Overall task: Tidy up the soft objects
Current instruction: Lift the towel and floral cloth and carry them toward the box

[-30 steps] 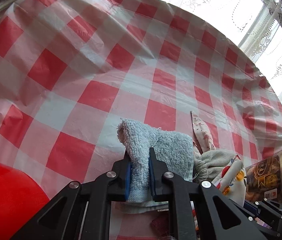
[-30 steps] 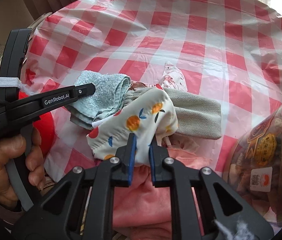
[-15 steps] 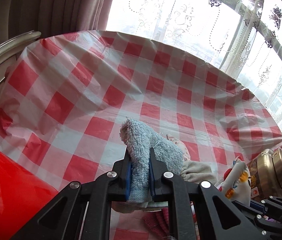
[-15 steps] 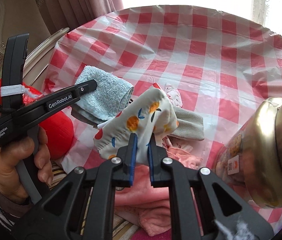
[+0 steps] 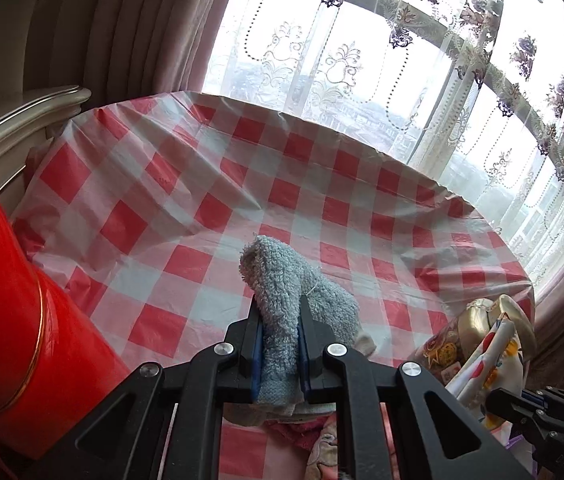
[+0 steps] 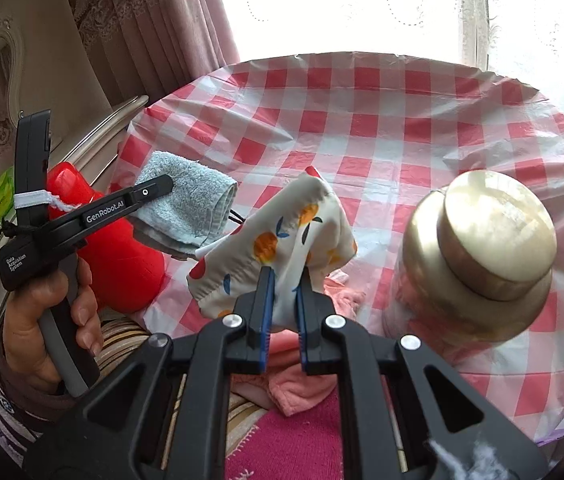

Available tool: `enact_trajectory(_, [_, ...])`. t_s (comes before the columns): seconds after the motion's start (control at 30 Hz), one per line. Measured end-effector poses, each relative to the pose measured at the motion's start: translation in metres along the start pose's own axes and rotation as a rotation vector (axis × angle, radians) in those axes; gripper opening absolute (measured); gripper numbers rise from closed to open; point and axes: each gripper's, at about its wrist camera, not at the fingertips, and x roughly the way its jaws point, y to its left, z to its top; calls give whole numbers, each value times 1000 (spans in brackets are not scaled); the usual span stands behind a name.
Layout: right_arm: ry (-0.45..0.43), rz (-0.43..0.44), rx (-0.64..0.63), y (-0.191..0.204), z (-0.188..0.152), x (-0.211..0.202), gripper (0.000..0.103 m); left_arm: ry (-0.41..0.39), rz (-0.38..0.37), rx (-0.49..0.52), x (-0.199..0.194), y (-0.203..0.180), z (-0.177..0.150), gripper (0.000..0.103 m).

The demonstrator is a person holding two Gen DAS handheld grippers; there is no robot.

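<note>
My left gripper [image 5: 280, 312] is shut on a light blue terry towel [image 5: 282, 280], held up above the red-checked tablecloth [image 5: 210, 208]. From the right wrist view that towel [image 6: 186, 204] hangs folded from the left gripper [image 6: 158, 190], a hand around its handle. My right gripper [image 6: 283, 284] is shut on a white fruit-print cloth [image 6: 278, 232], lifted off the table; the same cloth [image 5: 485, 360] shows at the right of the left wrist view. Pink fabric [image 6: 305, 384] and a magenta knit [image 6: 293, 444] lie below the right gripper.
A gold-lidded jar [image 6: 489, 248] stands close at the right of the fruit-print cloth. A red plastic container [image 5: 10, 312] sits at the table's left edge. Curtains and a bright window lie beyond the table's far rim [image 5: 321, 120].
Both grippers have risen with their cloths, and both views now look farther across the table. The grey and beige cloths under them have dropped out of view.
</note>
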Motion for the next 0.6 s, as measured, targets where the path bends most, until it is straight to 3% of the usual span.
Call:
enact_trajectory(0.17, [-9,-17,20,-10,-16,-24,14,82,-123,-29,-24,-2,-29,15])
enact_trajectory(0.37, [-33,-51,73,-32,-39,-60,14,163,-161,-17,-36,-11,-68,15])
enact_trajectory(0.6, [-62,-127,147,-66,-71,-112,14,182,-257,47,-57,-50,-81,15])
